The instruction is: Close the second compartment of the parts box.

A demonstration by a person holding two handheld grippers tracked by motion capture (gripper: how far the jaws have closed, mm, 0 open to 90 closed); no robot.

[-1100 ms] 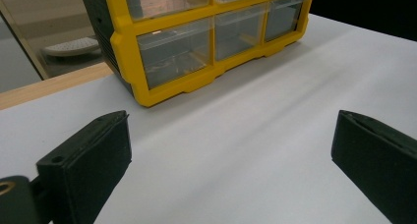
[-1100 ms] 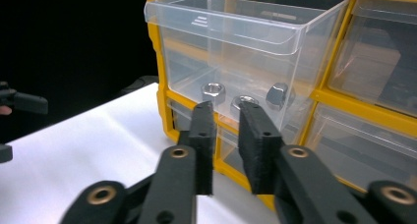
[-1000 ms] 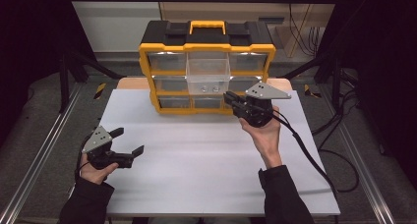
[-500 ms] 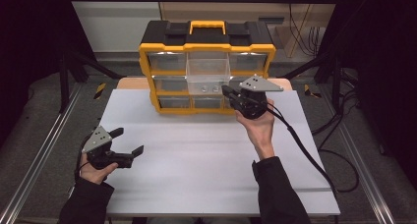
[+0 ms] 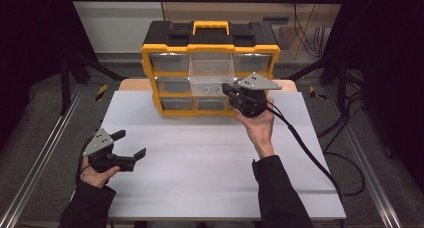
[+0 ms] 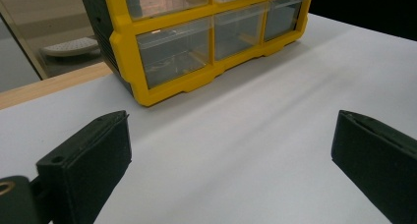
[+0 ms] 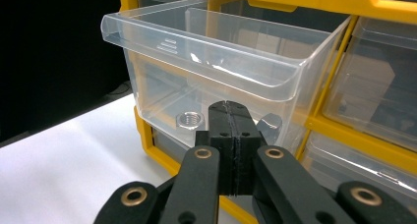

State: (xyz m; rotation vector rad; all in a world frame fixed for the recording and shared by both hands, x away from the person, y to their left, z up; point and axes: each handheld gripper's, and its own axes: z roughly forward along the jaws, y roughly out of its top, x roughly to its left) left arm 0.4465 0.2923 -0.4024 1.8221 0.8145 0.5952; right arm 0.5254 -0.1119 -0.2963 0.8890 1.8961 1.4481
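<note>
A yellow and black drawer cabinet (image 5: 210,43) stands at the back of the white tabletop (image 5: 200,163). Its clear upper middle drawer (image 5: 212,73) is pulled out. In the right gripper view that drawer (image 7: 211,52) holds a metal nut (image 7: 190,120), with a second metal piece (image 7: 270,123) beside it. My right gripper (image 5: 227,92) is shut with nothing between its jaws; its tips (image 7: 231,108) are close up against the drawer's front wall. My left gripper (image 5: 132,143) rests open at the table's left, well away from the cabinet (image 6: 123,52), with bare tabletop between its jaws (image 6: 231,120).
The right gripper's black cable (image 5: 310,158) trails across the table's right side and off its edge. Closed clear drawers (image 6: 174,52) fill the cabinet's lower rows. A strip of wooden table (image 6: 49,84) shows behind the white top. Metal rails run along both sides.
My right gripper has moved a little back and left, closer to the open drawer. The left gripper has stayed put.
</note>
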